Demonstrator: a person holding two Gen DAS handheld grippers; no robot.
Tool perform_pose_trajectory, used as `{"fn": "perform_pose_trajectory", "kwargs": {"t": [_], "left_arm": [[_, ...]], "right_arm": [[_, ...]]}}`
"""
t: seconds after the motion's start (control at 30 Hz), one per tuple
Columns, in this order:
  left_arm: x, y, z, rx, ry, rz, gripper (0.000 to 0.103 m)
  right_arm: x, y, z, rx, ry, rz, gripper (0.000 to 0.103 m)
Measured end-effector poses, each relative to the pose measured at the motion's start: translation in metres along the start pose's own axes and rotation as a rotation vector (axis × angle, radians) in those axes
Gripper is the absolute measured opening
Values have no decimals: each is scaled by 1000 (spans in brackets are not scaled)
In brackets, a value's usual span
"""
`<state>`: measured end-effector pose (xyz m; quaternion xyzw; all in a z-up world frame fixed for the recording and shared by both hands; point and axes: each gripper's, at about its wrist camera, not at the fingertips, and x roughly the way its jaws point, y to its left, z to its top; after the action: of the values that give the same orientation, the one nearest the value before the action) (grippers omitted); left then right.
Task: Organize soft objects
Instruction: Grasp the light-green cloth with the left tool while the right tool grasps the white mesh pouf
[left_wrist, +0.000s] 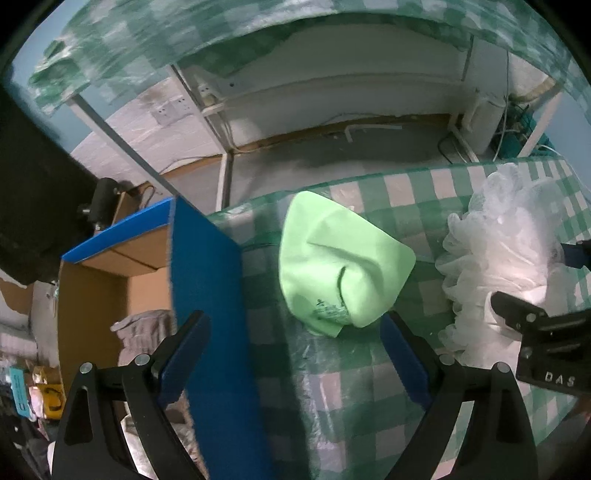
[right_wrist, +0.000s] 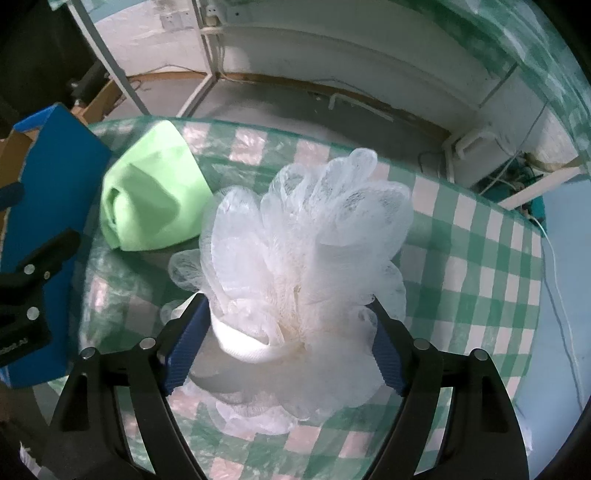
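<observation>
The right gripper (right_wrist: 288, 325) clasps the white mesh loofah (right_wrist: 306, 251) between its fingers. The left gripper (left_wrist: 295, 332) gapes wide, the green cloth (left_wrist: 340, 266) just ahead

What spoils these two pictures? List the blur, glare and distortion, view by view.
Left wrist view: motion smear on the checked cloth overhead; fisheye bends the table edge; the white mesh sponge blows out to glare; dim bluish light. Right wrist view: sharper; the mesh sponge is bright yet textured, the green cloth shows soft shadow folds, the clear plastic cover glints.
</observation>
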<state>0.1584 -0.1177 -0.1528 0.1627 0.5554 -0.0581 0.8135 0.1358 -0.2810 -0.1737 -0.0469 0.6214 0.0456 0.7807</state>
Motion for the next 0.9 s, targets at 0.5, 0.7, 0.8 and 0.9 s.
{"fn": "perform_pose_trajectory", "kwargs": {"t": [0.5,0.7,0.8,0.9], "left_arm": [[42,-16,19,-5,66,-21,94],[57,-23,25,-11,100,-37,94],[68,-24,27,-24,126,-48,94],[75,-23,26,-49,145,-69,91]], "right_arm": [[40,-14,-17,31,58,16,93],[41,-15,-18,22,50,42,88],[36,-13,-20,-4,37,34,77],[32,-14,-21,-9,27,35,70]]}}
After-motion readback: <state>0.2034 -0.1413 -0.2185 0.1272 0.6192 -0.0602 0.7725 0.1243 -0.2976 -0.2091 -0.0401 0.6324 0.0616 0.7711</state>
